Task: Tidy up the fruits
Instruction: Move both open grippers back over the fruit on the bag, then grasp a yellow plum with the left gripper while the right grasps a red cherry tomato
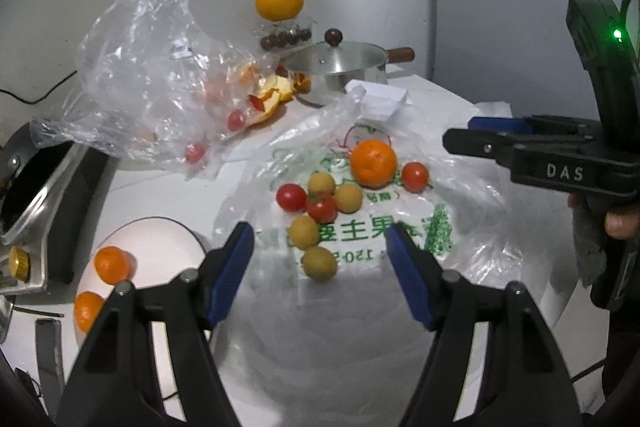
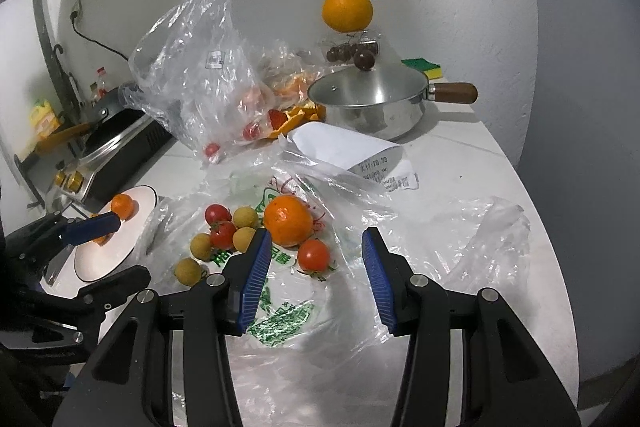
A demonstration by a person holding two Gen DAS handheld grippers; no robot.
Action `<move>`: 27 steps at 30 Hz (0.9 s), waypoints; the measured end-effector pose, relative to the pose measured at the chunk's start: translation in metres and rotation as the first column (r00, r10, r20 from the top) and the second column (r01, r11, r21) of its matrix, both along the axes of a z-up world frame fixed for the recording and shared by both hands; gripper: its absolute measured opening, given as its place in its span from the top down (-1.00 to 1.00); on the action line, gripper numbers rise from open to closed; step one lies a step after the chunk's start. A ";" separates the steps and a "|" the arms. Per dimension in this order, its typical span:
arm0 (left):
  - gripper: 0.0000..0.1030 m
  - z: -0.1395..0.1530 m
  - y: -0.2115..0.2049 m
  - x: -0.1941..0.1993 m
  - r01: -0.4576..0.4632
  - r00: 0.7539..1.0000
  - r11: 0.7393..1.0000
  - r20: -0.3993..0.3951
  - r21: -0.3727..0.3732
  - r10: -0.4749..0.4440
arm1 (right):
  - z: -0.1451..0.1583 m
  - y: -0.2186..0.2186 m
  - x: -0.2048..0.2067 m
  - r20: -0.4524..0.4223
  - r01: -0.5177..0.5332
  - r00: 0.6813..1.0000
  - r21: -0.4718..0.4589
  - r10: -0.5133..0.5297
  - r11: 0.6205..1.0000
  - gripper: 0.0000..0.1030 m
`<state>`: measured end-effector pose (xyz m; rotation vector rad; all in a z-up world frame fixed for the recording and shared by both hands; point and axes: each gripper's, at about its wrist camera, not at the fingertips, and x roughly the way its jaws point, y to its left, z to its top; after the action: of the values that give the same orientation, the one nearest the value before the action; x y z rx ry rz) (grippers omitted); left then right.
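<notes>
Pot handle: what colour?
Brown wood on the pot handle, clearest in the right wrist view.

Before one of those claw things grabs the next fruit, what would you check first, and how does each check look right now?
1. Left gripper open, holding nothing: ok.
2. Right gripper open, holding nothing: ok.
3. Big orange on the printed bag uncovered: ok.
4. Fruits spaced for a clean grab: not ok; the orange touches a yellow fruit, and tomatoes crowd close.
5. White plate has free room beside its small oranges: ok.
6. Bag stays put when fingers close: cannot tell.
</notes>
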<state>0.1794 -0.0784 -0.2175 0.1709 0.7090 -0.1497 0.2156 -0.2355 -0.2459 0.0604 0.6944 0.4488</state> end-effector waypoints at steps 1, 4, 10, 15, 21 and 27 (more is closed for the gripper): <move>-0.34 -0.002 0.000 0.002 -0.001 1.000 1.000 -0.005 -0.006 0.001 | -0.001 0.001 0.002 -0.004 -0.005 1.000 -0.001 0.005 1.000 0.04; -0.20 -0.011 0.000 0.010 -0.005 0.999 1.000 -0.034 -0.011 0.005 | -0.005 0.003 0.006 -0.011 -0.023 1.000 -0.004 0.023 1.000 0.04; -0.18 -0.022 0.001 0.020 -0.001 0.997 0.999 -0.071 -0.034 -0.002 | -0.013 0.019 0.013 -0.031 -0.080 0.996 -0.040 0.079 0.996 0.14; -0.05 -0.031 0.004 0.029 0.009 0.994 0.999 -0.111 -0.054 -0.015 | -0.021 0.028 0.022 -0.060 -0.097 0.994 -0.066 0.093 0.993 0.22; 0.11 -0.042 0.008 0.039 0.003 0.987 0.997 -0.162 -0.079 -0.016 | -0.032 0.032 0.031 -0.101 -0.102 0.990 -0.070 0.095 0.992 0.22; 0.23 -0.048 0.012 0.044 0.010 0.982 0.996 -0.184 -0.093 -0.027 | -0.041 0.035 0.036 -0.129 -0.104 0.987 -0.083 0.093 0.991 0.23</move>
<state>0.2230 -0.0661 -0.2658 0.0758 0.8846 -0.2176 0.2519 -0.2000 -0.2864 -0.0308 0.8425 0.5115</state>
